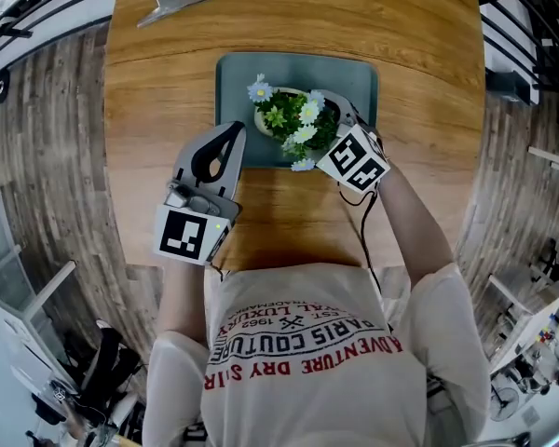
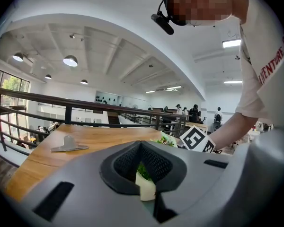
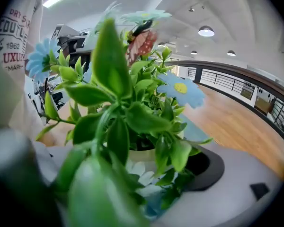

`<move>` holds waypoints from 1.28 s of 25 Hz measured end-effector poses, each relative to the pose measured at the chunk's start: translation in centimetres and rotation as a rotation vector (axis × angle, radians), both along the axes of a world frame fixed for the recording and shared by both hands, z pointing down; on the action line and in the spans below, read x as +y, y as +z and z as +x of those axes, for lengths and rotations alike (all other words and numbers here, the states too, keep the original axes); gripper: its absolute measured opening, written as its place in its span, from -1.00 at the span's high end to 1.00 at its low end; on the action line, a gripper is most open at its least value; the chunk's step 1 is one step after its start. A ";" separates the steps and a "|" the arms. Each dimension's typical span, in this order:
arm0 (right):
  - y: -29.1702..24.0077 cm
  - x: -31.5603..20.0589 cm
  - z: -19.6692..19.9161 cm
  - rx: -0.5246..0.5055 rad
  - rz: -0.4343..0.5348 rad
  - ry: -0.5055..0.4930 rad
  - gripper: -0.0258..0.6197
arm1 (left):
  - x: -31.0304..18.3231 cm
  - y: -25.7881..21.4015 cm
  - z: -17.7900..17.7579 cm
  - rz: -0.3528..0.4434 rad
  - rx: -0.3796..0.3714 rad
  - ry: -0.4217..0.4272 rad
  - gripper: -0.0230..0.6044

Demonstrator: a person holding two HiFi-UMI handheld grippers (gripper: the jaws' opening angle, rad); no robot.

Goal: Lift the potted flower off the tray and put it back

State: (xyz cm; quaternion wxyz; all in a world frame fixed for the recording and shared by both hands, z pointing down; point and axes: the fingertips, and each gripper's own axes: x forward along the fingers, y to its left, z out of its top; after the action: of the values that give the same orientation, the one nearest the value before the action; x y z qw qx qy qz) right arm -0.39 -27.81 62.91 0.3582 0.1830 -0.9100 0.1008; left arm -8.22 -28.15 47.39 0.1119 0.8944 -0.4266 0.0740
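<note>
On the grey tray, near its front edge, the potted flower is sitting, as the head view is showing. Only the right gripper view is showing the right gripper spreading its jaws either side of the pot, with leaves hiding any contact. Only the left gripper view is showing the left gripper pressing its jaws together on nothing, the pot peeking through beyond them.

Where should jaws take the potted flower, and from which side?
Grip the potted flower by its cream pot wall, below the foliage, coming in low and level from the person's right. Leaves and flowers overhang the rim, likely blocking a top grip; the upright round pot fits between jaws.
</note>
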 end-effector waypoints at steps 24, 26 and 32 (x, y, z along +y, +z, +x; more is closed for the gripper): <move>-11.8 3.0 4.8 -0.158 0.171 0.320 -0.53 | 6.0 -5.6 0.5 0.081 -0.044 -0.047 0.89; -14.1 3.4 6.3 -0.160 0.209 0.363 -0.53 | 6.6 -6.9 0.9 0.112 -0.051 -0.062 0.89; -21.5 5.1 10.1 -0.214 0.314 0.476 -0.53 | 8.1 -10.2 1.4 0.174 -0.071 -0.108 0.89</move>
State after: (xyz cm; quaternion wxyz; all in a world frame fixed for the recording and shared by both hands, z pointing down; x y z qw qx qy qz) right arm 9.67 -22.72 41.44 0.1940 0.4327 -0.8784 0.0587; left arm -6.83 -20.02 37.15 0.0227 0.8733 -0.4827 0.0622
